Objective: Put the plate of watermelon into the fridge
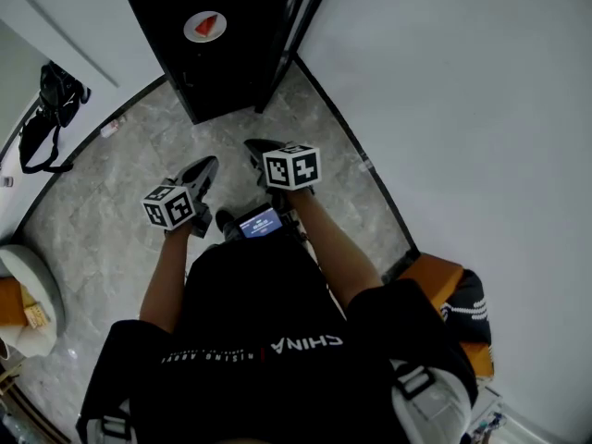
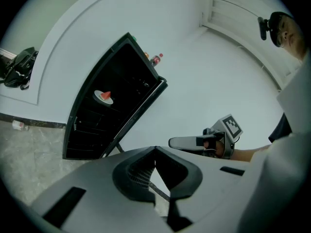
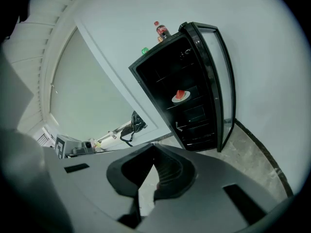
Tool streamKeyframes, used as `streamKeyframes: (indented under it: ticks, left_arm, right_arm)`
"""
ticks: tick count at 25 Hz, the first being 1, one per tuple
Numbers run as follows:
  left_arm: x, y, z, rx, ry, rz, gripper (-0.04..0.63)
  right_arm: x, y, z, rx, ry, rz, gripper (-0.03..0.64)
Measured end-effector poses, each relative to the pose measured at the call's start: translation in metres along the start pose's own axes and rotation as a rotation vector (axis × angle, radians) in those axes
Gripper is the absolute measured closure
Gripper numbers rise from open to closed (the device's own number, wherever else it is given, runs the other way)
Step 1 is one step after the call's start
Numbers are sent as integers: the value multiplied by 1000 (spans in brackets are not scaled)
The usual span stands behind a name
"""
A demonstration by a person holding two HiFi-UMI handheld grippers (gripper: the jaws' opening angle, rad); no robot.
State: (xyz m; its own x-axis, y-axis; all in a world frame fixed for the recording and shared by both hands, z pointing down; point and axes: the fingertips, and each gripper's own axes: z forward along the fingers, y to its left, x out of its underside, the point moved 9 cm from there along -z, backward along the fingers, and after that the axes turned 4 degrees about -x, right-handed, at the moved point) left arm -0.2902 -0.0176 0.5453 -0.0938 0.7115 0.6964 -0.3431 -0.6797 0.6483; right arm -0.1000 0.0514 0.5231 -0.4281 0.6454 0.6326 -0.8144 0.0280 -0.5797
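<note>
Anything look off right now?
The fridge door stands wide open, though the plate of watermelon already sits inside. A small bottle-like thing lies on the floor by the wall.

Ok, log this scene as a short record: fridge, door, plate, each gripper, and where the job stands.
fridge: black, upright against the white wall
door: glass-fronted, swung open
plate of watermelon: on a shelf inside the fridge, slice on top
bottle: red cap, standing on top of the fridge
left gripper: shut, empty, held away from the fridge
right gripper: shut, empty, pointing toward the fridge
job status: plate is in the fridge; door not closed
</note>
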Motion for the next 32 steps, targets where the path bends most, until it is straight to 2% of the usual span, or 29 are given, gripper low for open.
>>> streamKeyframes:
  ticks: [6, 14, 21, 28, 32]
  left_arm:
    - [-6, -21, 5, -14, 6, 45, 583]
    - [0, -49, 35, -55, 16, 71, 583]
    - [-15, -61, 59, -106, 2, 76, 583]
    - [-20, -70, 71, -126, -6, 62, 583]
    - [-23, -73, 78, -122, 6, 84, 583]
  right_arm:
    - [-5, 0, -12, 47, 50, -118, 601]
    - [-25, -17, -28, 41, 87, -226, 601]
    - [-50, -34, -35, 8, 80, -250, 600]
    - [-60, -44, -43, -4, 64, -232, 601]
    - [-62, -50, -44, -15, 63, -220, 601]
